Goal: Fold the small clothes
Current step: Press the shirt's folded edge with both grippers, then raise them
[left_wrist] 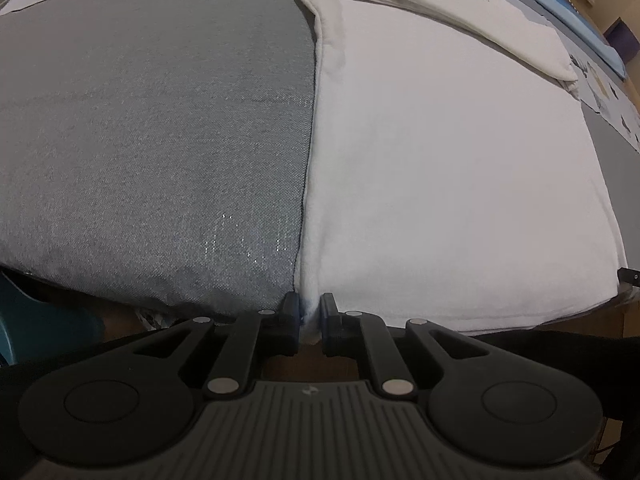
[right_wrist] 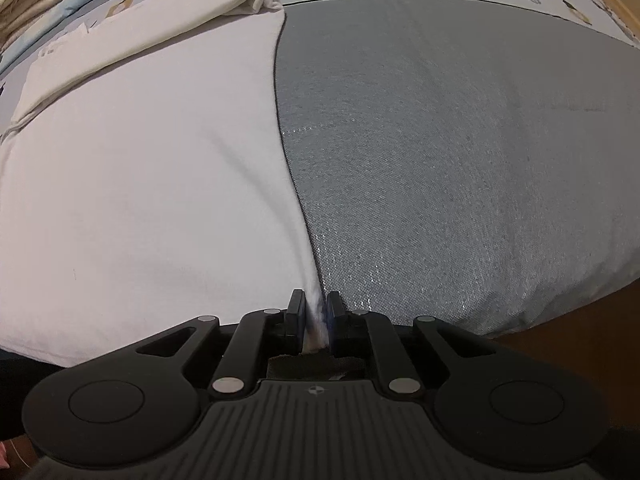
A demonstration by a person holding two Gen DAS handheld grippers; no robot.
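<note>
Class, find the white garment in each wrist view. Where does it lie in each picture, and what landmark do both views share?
Left wrist: white garment fills the right half, its near corner pinched in the left gripper.
Right wrist: it fills the left half, its near corner pinched in the right gripper.
Shared landmark: grey mat beside it.

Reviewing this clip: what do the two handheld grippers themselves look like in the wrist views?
The left gripper and right gripper look alike: matte black linkage arms with silver round pivot pins, a ribbed dark grey base bearing a small round cross mark, and a round disc at each side. The finger pads look dark blue. No cables or sleeves can be made out.
</note>
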